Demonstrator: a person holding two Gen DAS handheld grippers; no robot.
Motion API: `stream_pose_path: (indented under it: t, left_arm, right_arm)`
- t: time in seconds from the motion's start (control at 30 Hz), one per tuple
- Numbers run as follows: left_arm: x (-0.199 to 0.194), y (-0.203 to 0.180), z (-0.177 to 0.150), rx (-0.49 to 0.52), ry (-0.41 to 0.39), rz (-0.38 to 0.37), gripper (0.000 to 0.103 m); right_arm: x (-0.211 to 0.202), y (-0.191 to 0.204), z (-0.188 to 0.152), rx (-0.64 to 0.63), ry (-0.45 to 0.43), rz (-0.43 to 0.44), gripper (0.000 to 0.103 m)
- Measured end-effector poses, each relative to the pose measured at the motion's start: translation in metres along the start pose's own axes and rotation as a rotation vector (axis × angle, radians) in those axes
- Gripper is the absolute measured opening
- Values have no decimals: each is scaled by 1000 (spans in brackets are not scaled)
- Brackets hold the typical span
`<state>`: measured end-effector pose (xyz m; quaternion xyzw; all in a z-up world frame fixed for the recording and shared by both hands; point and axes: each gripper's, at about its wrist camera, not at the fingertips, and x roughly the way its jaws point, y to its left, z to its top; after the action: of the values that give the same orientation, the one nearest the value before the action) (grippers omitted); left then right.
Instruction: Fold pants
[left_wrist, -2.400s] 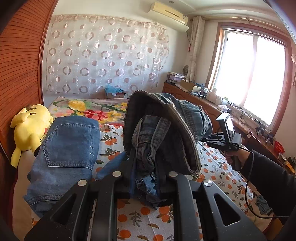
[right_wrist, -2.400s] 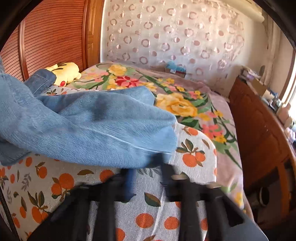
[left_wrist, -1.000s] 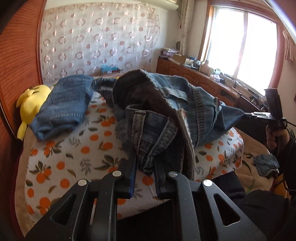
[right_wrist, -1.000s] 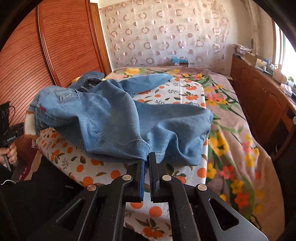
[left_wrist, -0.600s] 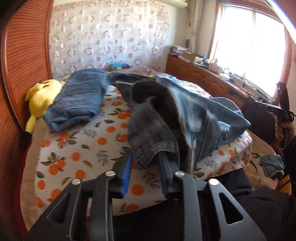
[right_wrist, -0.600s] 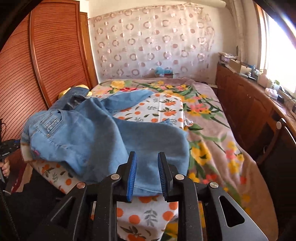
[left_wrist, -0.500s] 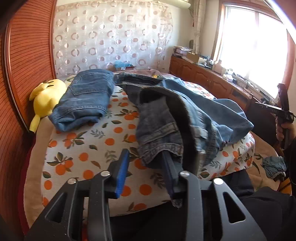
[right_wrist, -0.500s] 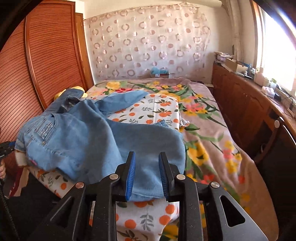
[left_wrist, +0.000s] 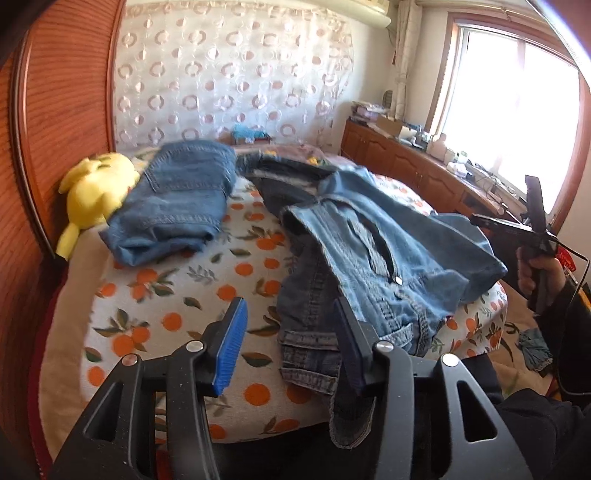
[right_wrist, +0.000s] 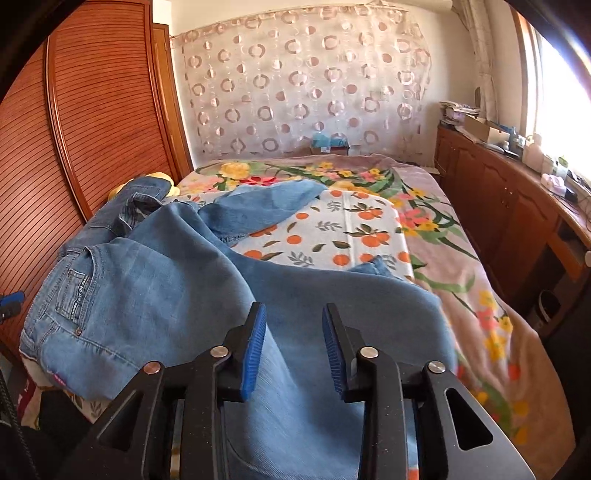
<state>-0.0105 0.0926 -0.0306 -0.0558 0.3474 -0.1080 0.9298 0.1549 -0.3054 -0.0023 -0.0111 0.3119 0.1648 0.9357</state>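
Bed (right_wrist: 424, 229) fills both our views, under a floral cover with an orange-print sheet (left_wrist: 177, 280) on top. Wooden doors (right_wrist: 92, 122) run along one side, cabinets (right_wrist: 517, 206) along the other. Our jeans (left_wrist: 369, 251) lie rumpled across the sheet near the front edge, waistband and button showing, one leg (right_wrist: 269, 203) stretching back, cloth hanging over the edge. Beside them sits a folded pair (left_wrist: 181, 203), touching a yellow plush (left_wrist: 96, 188). We hold the left gripper (left_wrist: 290, 332) with jaws wide apart, its right finger over the waistband. Our right gripper (right_wrist: 293, 339) also has its jaws apart, with denim below them; we cannot tell if they touch.
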Motion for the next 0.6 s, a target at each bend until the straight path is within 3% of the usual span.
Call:
stream_pose_path:
  t: [0.23,0.47,0.6]
  left_arm:
    - [22,-10,-14,-2,65,-36,49]
    - [24,-21,-13,28,80,-47,50]
    - [35,-21,-14,32,114,-20,50]
  right_arm:
    - [45,13,-2,-10,29,14,52]
    - [89,13,-19,-21,121,-27,53]
    - [93,9,-15,-13,119,-38,55]
